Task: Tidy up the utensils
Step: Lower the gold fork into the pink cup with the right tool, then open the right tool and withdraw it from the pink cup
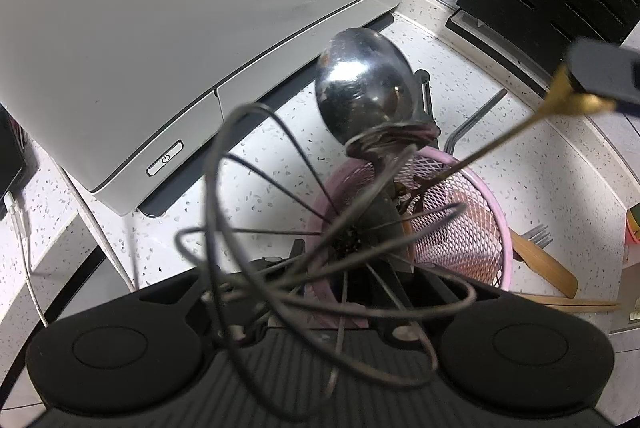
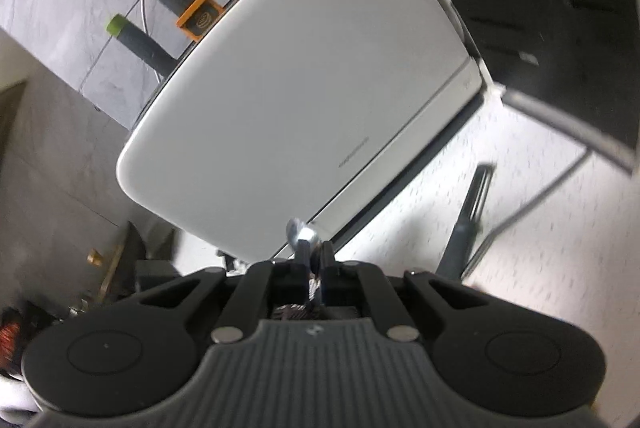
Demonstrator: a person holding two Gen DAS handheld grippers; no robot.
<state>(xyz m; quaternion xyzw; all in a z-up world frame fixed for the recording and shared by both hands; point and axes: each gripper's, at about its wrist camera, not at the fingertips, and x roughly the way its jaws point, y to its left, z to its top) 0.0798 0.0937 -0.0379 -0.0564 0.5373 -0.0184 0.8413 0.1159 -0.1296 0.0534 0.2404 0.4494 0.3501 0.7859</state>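
Here my left gripper (image 1: 352,268) points down at the pink mesh basket (image 1: 472,228) on the speckled counter (image 1: 552,164), its jaws nearly closed, seemingly on the basket's near rim, though the whisk (image 1: 280,228) standing in it blurs that spot. A large steel spoon (image 1: 364,88) rises from the basket too. My right gripper (image 2: 314,252) is closed on a thin metal handle (image 2: 300,228); seen from the left wrist, it carries a gold fork (image 1: 500,140) slanting into the basket. A wooden spatula (image 1: 548,266) and another fork (image 1: 538,234) lie just beside the basket, and a white appliance (image 1: 160,28) sits behind.
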